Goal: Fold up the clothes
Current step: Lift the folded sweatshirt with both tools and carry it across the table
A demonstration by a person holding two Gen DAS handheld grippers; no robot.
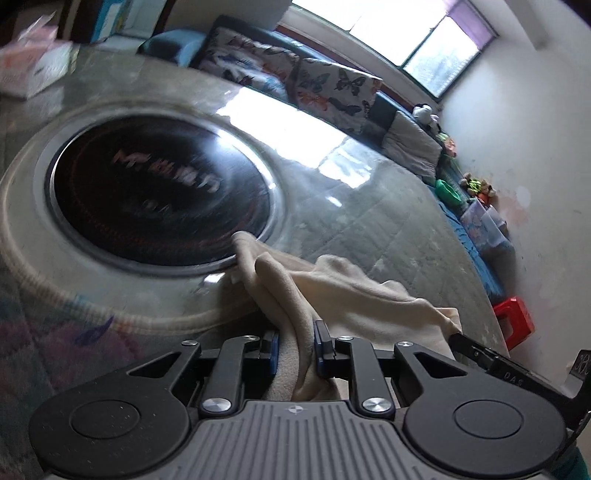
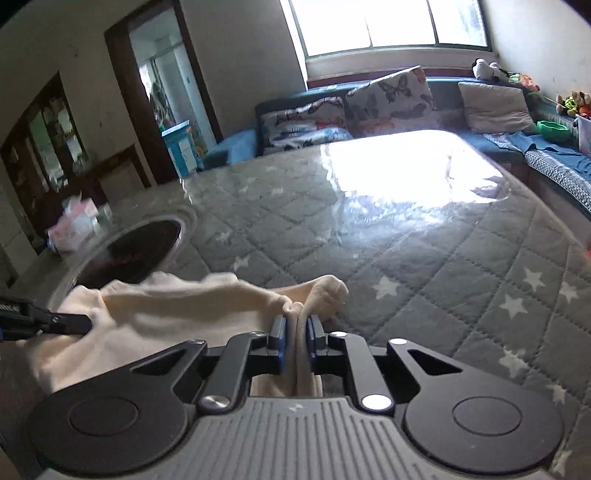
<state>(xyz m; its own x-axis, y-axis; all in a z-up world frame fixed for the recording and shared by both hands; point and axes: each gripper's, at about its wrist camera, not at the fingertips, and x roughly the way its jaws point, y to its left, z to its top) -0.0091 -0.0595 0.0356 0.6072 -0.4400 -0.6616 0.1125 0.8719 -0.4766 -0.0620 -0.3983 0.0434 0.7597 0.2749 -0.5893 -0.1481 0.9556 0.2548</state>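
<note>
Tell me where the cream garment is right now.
The cream garment is clamped between both hand-held grippers, left and right, over the quilted table cover, beside the round black cooktop.

Daylight enters from the window, making strong glare on the table; left view has motion blur, edges curve

A round black cooktop sits in the quilted, starred table cover, butterfly cushions behind
</note>
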